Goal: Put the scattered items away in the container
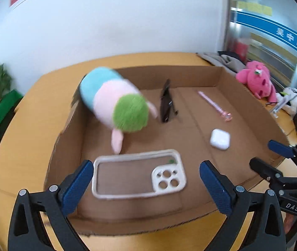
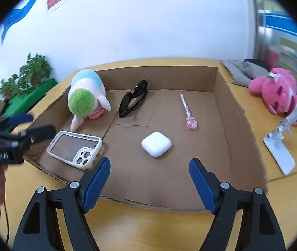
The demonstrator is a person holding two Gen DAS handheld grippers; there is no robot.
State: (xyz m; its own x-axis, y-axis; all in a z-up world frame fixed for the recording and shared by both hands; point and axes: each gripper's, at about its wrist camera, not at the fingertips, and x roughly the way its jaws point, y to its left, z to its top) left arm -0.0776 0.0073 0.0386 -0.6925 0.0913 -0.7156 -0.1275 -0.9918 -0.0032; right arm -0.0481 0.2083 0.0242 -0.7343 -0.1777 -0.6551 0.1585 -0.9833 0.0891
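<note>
From the left wrist, the left gripper (image 1: 145,185) stands wide with nothing between its blue pads, hanging over the near edge of the cardboard box (image 1: 251,96). Directly ahead of it and just beyond the fingertips lies one phone case (image 1: 139,175), flat on the box floor; it looks light and springy, best pinched across one long rim. Further ahead and to the left one plush toy (image 1: 115,102) sits blurred, soft and light, so any bulge of its body would do. Ahead stands one pair of sunglasses (image 1: 166,104), likely fragile at the hinges and slippery on the lens. Ahead to the right lie one pink pen (image 1: 213,105) and one white earbud case (image 1: 220,139), smooth and rounded, probably prone to slipping. From the right wrist, the right gripper (image 2: 149,179) is likewise spread wide and empty above the box's near wall, the earbud case just ahead between its fingers' line, the phone case ahead left. Outside the box, far right, rest one pink plush (image 2: 276,92) and one white phone stand (image 2: 280,144), stiff and awkward.
</note>
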